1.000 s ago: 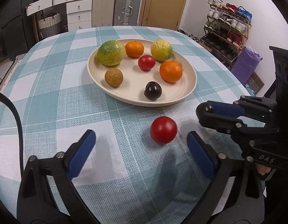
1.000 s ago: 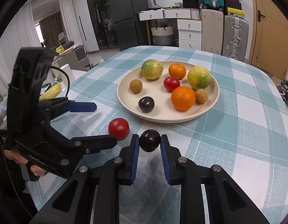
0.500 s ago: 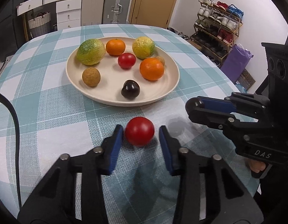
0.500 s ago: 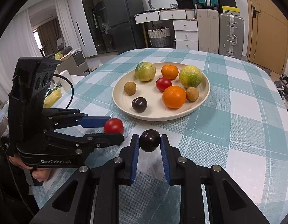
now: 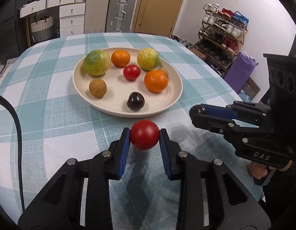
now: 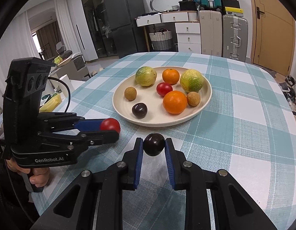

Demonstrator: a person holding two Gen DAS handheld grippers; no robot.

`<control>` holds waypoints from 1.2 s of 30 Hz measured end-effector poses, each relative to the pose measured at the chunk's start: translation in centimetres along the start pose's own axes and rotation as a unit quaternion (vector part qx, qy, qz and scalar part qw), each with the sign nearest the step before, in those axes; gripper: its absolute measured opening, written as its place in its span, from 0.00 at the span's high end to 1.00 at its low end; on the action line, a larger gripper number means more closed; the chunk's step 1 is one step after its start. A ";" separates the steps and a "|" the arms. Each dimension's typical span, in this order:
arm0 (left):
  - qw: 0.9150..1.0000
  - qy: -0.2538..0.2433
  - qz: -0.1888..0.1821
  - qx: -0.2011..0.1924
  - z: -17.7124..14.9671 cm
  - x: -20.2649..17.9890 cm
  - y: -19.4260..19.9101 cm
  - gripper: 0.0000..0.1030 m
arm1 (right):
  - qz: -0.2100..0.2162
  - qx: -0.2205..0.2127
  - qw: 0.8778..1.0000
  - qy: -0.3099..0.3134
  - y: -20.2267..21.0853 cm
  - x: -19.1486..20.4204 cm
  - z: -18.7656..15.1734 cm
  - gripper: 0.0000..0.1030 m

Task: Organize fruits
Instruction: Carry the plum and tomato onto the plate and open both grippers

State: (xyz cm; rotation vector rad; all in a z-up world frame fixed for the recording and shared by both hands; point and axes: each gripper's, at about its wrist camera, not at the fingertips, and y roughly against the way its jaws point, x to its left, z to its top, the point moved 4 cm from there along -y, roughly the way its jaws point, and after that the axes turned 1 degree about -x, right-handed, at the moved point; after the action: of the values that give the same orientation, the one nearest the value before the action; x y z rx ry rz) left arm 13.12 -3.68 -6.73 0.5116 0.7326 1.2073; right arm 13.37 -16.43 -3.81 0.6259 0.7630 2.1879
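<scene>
Inspecting the pick-up stage of the fruit sorting, both tools loaded. Left gripper [image 5: 145, 137] pinching the red tomato [image 5: 145, 137], blue pads [image 5: 125, 143] pressing on either flank, fruit sitting at the very tips over the checked tablecloth [image 5: 52, 115] just short of the near rim of the cream plate [image 5: 174, 99]. Right gripper [image 6: 154, 144] clamping the dark plum [image 6: 154, 144] likewise at the fingertips, also just before the plate edge, beside and apart from the left tool. Not telling from either view whether the two fruits are resting on the cloth or hanging just clear of it. Already lying on the plate: two green-yellow citrus [image 5: 97, 65], a small orange [image 5: 120, 58], a larger orange [image 5: 156, 80], a second red tomato [image 5: 131, 72], two brown round fruits [image 5: 97, 87] and a second dark plum [image 5: 135, 101]. Judging the step in hand as grasp secured, carry to plate pending. Next move calling for lifting both clear of the rim, travelling forward over it, and lowering into bare patches, most sensibly beside the matching fruit. Noting risk: round, smooth fruits held only at the pad tips, liable to squirt out or roll on release; keeping the two tools from crossing over the plate.
</scene>
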 end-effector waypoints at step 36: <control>0.998 -0.017 0.043 -0.053 6.6 2.0 -2.9 0.73 | -0.014 -0.002 1.000 -0.012 -2.9 -0.1 4.1 0.77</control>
State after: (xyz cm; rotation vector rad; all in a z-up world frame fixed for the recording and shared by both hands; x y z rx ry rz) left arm 20.28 -2.41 -4.81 0.4792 0.6195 1.3076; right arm 17.37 -13.49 -2.88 0.6348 0.7502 2.1533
